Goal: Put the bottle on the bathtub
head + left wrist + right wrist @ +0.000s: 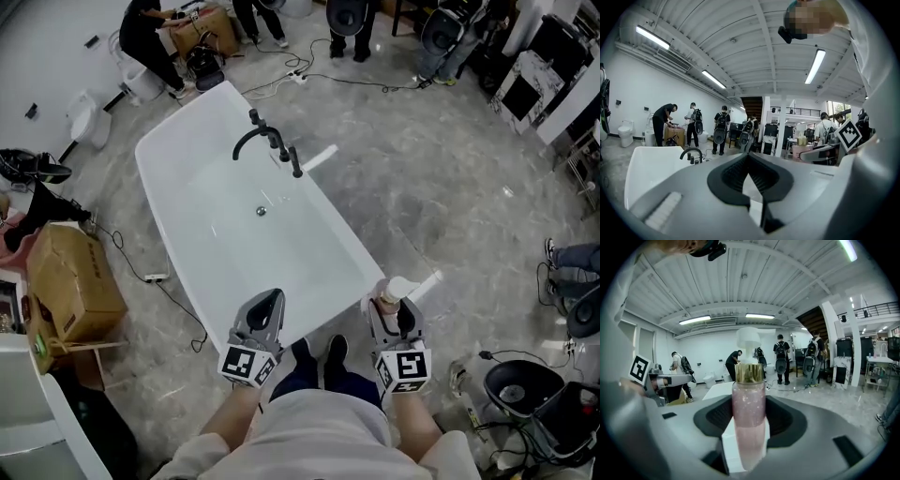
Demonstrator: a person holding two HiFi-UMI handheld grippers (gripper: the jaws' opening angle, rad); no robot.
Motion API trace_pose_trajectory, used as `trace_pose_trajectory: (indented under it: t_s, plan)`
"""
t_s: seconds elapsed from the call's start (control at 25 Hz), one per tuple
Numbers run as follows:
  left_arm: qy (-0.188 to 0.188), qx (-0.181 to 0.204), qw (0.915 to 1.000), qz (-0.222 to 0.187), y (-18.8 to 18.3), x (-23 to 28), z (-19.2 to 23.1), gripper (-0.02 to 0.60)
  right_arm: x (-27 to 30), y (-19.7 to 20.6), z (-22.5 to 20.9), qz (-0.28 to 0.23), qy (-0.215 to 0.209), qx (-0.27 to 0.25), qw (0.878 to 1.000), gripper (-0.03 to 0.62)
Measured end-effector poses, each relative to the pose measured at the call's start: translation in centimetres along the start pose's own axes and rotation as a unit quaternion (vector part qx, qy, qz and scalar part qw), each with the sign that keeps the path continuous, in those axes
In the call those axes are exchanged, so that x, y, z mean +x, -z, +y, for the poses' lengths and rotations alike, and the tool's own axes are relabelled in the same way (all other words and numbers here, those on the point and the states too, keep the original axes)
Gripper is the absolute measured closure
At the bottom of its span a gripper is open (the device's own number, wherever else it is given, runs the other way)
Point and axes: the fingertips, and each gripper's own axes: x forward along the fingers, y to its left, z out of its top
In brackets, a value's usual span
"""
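Observation:
A pink glittery bottle [749, 418] with a gold collar and white pump top stands upright between the jaws of my right gripper [749, 439], which is shut on it. In the head view the bottle [397, 289] and the right gripper [395, 314] hang just off the near right corner of the white bathtub [159, 178]. My left gripper [267, 307] hovers over the tub's near rim, jaws together and holding nothing. In the left gripper view the left gripper [749, 161] points along the bathtub [647, 164] toward its black faucet [691, 152].
The black faucet [267, 141] sits on the tub's far right rim. A cardboard box [70, 281] stands at the left, black equipment [525, 384] at the lower right. Cables run over the marble floor. Several people work beyond the tub.

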Motion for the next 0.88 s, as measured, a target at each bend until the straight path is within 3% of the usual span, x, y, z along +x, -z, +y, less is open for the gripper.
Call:
trace_pose_trajectory:
  t_s: [0.28, 0.68, 0.88]
  plan:
    - [-0.006, -0.004, 0.9998, 0.017, 3.6, 2.8, 3.0, 0.574, 4.5, 4.2, -2.1, 0.022, 0.026, 0.009, 0.999, 0.381]
    - [-0.003, -0.02, 0.9986, 0.049, 12.0, 5.8, 5.0, 0.574, 9.9, 11.8, -5.1, 0.057, 0.059, 0.016, 0.997, 0.381]
    - [0.001, -0.013, 0.9991, 0.041, 15.1, 8.4, 5.4, 0.574, 13.2, 15.2, -7.1, 0.057, 0.066, 0.014, 0.996, 0.382]
